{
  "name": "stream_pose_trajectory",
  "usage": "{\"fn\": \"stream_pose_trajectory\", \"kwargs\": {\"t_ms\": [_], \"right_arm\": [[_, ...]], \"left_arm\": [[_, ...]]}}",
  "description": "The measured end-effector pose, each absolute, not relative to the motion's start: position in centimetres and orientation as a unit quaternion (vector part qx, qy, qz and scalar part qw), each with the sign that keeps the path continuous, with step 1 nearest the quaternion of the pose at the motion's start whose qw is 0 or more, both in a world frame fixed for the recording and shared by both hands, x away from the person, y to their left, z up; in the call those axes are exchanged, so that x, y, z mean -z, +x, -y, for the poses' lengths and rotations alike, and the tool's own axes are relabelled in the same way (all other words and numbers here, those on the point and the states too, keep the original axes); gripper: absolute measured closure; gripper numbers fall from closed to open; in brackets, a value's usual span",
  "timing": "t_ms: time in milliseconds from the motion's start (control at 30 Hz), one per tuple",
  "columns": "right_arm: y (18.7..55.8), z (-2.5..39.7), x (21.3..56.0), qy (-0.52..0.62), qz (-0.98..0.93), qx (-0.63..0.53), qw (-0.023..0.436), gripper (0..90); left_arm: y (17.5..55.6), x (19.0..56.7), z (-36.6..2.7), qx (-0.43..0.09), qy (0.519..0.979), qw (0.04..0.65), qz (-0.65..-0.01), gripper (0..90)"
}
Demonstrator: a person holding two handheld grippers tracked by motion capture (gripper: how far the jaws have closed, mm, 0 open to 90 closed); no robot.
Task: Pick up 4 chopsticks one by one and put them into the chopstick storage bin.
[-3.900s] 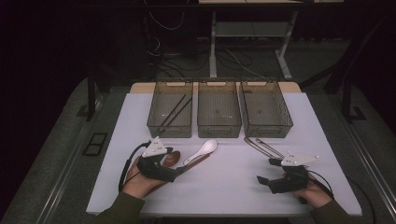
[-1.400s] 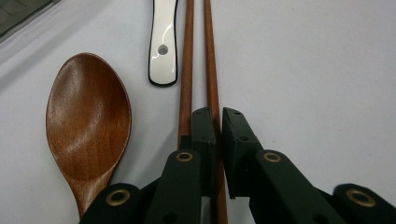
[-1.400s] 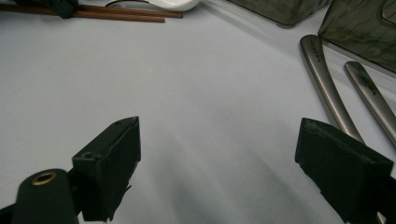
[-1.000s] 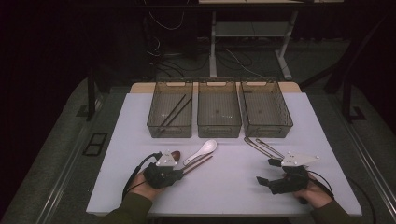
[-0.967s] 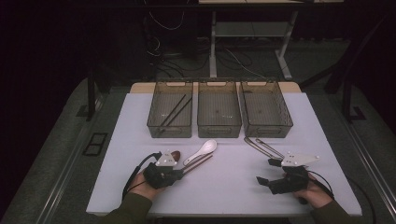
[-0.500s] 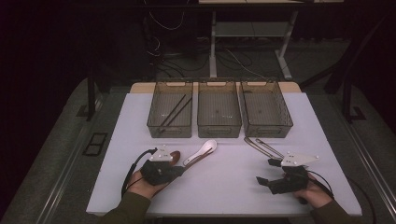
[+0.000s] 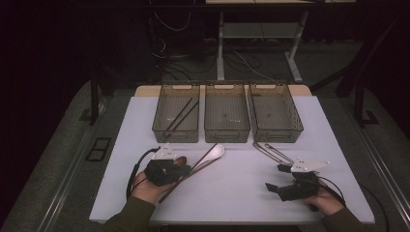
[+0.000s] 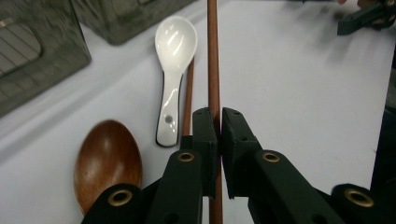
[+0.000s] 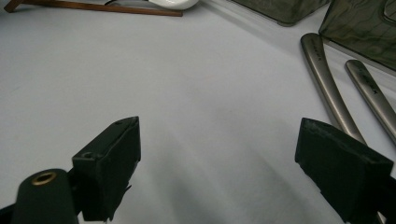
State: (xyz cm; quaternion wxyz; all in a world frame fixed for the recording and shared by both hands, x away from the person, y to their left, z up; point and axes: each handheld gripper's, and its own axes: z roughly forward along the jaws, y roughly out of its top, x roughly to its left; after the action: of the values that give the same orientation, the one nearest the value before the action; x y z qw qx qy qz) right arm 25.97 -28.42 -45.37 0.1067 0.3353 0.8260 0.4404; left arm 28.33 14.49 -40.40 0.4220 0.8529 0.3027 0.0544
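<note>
My left gripper [image 8: 218, 122] [image 7: 180, 166] is shut on a brown chopstick [image 8: 213, 56] that runs straight ahead between its jaws. A second chopstick [image 8: 187, 100] lies beside it, partly under a white ceramic spoon [image 8: 172, 65] [image 7: 215, 152]. A brown wooden spoon [image 8: 107, 161] rests on the table to the left of the jaws. My right gripper [image 9: 219, 168] [image 7: 280, 180] stands open near the table's front right, with nothing between its fingers. Two metal utensil handles [image 9: 327, 84] [image 7: 271, 152] lie just beyond it.
Three clear bins stand in a row at the back of the white table [image 7: 241, 183]: the left bin [image 7: 177, 116] holds a pair of chopsticks, the middle bin [image 7: 226, 113] and the right bin [image 7: 275, 113] look bare. The table's front edge is close to both hands.
The left gripper has shifted slightly right and closed on a chopstick, which now shows as a long diagonal line by the white spoon. The right gripper has stayed where it was.
</note>
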Motion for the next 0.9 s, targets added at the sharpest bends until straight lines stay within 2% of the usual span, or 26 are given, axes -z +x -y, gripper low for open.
{"fn": "stream_pose_trajectory", "kwargs": {"t_ms": [533,900], "right_arm": [[26.0,28.4,45.4,0.338,-0.826,-0.439,0.106,14.2],[26.0,28.5,45.4,0.339,-0.826,-0.437,0.107,14.1]], "left_arm": [[29.7,37.9,-15.2,-0.055,0.819,0.474,-0.318,84.2],[31.9,35.3,-15.5,-0.081,0.803,0.495,-0.322,84.2]]}}
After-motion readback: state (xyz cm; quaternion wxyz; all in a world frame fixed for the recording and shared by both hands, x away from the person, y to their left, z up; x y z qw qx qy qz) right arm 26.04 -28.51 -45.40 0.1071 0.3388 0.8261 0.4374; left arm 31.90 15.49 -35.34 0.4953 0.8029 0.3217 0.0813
